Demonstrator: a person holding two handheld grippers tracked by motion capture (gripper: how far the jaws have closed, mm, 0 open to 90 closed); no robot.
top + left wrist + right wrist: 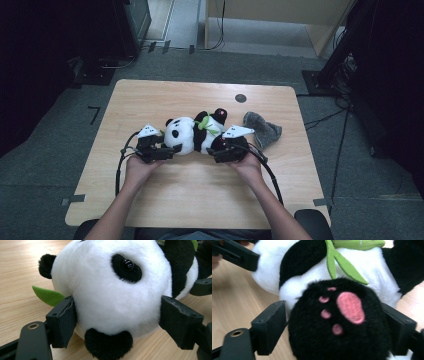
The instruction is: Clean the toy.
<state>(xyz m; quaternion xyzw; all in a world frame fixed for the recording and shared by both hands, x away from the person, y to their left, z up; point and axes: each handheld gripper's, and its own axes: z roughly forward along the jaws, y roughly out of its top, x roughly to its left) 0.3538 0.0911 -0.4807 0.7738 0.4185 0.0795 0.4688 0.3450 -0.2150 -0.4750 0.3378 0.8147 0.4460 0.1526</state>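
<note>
Mid-bench, nearer the front edge, the plush panda (192, 134) lies on its side. The left gripper (161, 151) has its fingers clamped on the head, the right gripper (226, 152) squeezing a black foot. Best lift both evenly so it doesn't sag. A grey sock (263, 129) lies just beside, toward the right edge, not really blocking.

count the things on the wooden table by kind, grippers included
black-and-white plush panda toy: 1
grey fuzzy cloth piece: 1
black two-jaw grippers: 2, the left gripper closed on the panda's head, the right gripper closed on its black foot with pink pads
total: 4 things on the light wooden table
</note>
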